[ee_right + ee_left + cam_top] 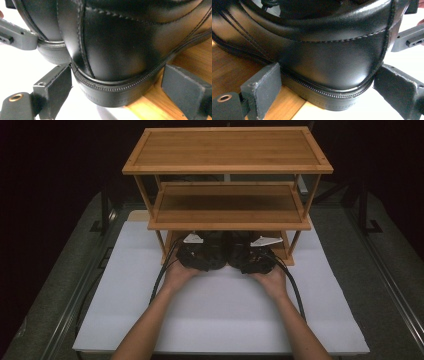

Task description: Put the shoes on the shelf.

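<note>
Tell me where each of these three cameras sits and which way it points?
High view: above the person's side, looking forward and down at the rack and mat; both forearms, left gripper, right gripper.
Left gripper view: on the left gripper, facing the left shoe heel; its fingers flank it.
Right gripper view: on the right gripper, facing the right shoe heel.
Both gripper views share both shoes and the rack's bottom board.
</note>
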Available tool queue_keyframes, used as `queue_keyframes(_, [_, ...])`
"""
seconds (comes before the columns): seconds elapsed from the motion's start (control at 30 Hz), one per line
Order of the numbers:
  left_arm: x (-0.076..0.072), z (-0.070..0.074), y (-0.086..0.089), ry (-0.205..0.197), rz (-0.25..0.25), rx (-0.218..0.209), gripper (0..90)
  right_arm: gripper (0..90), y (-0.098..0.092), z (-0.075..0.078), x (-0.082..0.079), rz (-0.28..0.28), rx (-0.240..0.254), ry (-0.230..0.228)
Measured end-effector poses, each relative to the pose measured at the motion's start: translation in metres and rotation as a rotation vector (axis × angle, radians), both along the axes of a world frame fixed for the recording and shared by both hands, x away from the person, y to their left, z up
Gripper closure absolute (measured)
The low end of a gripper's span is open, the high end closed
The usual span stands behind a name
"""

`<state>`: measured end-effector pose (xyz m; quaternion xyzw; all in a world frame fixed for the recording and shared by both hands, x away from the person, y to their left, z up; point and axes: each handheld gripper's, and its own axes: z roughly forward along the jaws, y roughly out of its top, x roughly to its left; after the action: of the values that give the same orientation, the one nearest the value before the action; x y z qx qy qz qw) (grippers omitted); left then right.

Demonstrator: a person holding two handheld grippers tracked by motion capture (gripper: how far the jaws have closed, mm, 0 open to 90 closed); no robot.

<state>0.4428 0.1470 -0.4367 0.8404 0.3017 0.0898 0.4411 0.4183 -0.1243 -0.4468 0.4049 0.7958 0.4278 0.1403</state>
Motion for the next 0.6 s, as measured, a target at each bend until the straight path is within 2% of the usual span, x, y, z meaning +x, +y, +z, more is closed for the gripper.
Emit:
queue_keyframes(0.13, [0.002,-0.001,0.003,-0.013,0.008,0.010,7.6,9.9,-0.001,-0.002,0.005,-0.009,0.011,0.004])
queue_keyframes(0.23, [0.001,-0.002,0.003,-0.004,0.003,0.012,7.9,10.9,-0.003,-0.003,0.004,-0.008,0.019,0.012])
queue_keyframes(0.3, [-0.001,-0.002,0.003,0.009,0.010,0.007,8.0,13.7,-0.003,-0.002,0.002,-0.003,0.008,0.003])
queue_keyframes(0.37, [-0.003,-0.001,0.006,0.015,-0.005,0.021,8.0,13.9,-0.006,0.001,-0.002,0.002,0.009,-0.005])
queue_keyframes(0.43, [-0.010,0.000,0.009,0.020,0.000,0.017,7.9,13.9,-0.011,0.004,-0.006,0.006,0.012,-0.006])
queue_keyframes(0.47, [-0.013,0.001,0.011,0.008,-0.004,0.019,7.9,13.9,-0.013,0.006,-0.009,0.008,0.010,-0.014])
queue_keyframes(0.53, [-0.019,0.004,0.016,0.001,-0.009,0.043,7.9,13.6,-0.018,0.009,-0.016,0.014,0.009,-0.021])
queue_keyframes(0.6, [-0.027,0.006,0.021,-0.006,-0.013,0.049,7.9,13.6,-0.023,0.011,-0.023,0.016,0.012,-0.020])
